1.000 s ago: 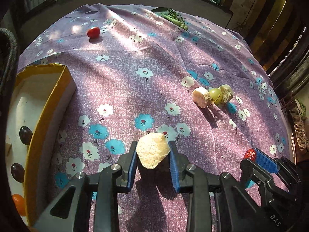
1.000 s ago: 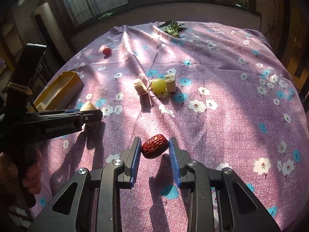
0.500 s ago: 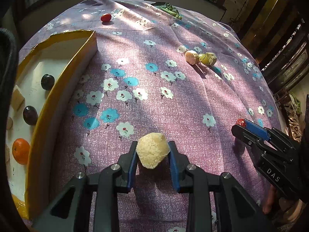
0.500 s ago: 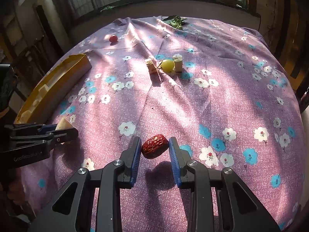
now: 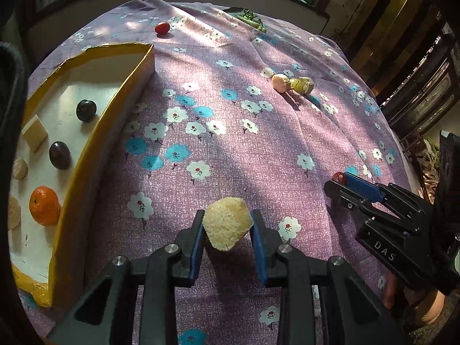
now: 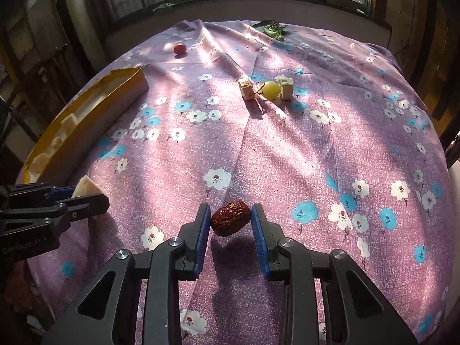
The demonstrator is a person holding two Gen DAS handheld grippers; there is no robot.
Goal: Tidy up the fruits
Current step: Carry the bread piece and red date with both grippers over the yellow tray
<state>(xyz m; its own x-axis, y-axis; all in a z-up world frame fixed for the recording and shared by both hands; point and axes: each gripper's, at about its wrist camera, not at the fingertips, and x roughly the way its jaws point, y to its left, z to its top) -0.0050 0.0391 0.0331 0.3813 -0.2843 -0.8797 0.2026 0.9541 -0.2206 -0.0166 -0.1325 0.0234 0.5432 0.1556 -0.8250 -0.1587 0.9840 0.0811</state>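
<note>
My left gripper (image 5: 227, 230) is shut on a pale yellow fruit chunk (image 5: 227, 226) and holds it above the cloth, right of the yellow box (image 5: 95, 141). The box holds two dark plums (image 5: 86, 110), an orange (image 5: 44, 205) and pale pieces. My right gripper (image 6: 230, 222) is shut on a red date (image 6: 231, 217) held above the cloth. It shows in the left wrist view (image 5: 340, 182) at the right. A green grape (image 6: 270, 89) lies between two pale chunks (image 6: 246, 88) mid-table. A cherry tomato (image 6: 180, 49) lies at the far left.
A purple flowered cloth (image 6: 316, 158) covers the round table. Green leaves (image 6: 271, 28) lie at the far edge. Windows and dark furniture surround the table. The left gripper with its chunk shows at the left of the right wrist view (image 6: 86, 194).
Both grippers have pulled back and lifted with their fruit. The left one has moved toward the yellow box, whose inside now shows.
</note>
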